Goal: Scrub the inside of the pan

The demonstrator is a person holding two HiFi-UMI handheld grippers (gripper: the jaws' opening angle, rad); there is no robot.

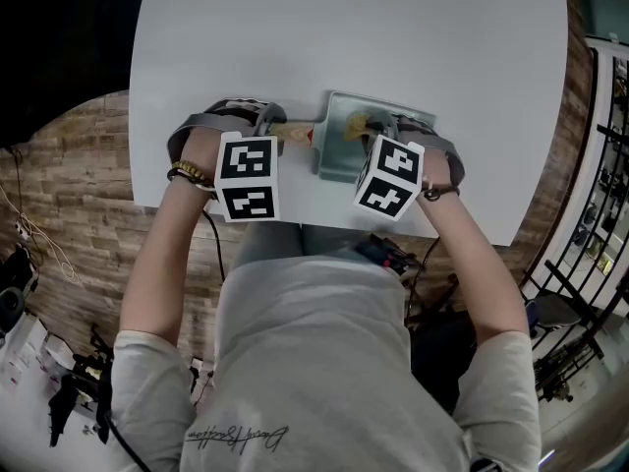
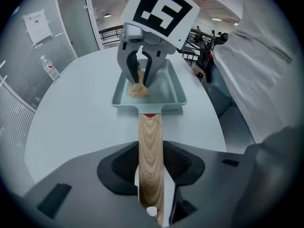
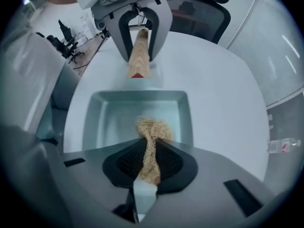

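A pale grey-green rectangular pan [image 1: 339,141] [image 2: 173,87] [image 3: 107,122] lies on the white table, its wooden handle [image 1: 291,132] [image 2: 150,151] [image 3: 139,56] pointing left. My left gripper [image 1: 263,126] [image 2: 151,175] is shut on that handle. A tan fibrous scrubber [image 1: 356,123] [image 2: 137,89] [image 3: 151,132] is pinched in my right gripper [image 1: 383,126] [image 3: 148,167], which holds it down against the pan's inside floor near the right end.
The white round table [image 1: 393,37] carries only the pan. A wooden floor [image 1: 69,185] lies around it, a metal rack [image 1: 604,195] stands at the right, and an office chair [image 3: 199,4] stands beyond the table.
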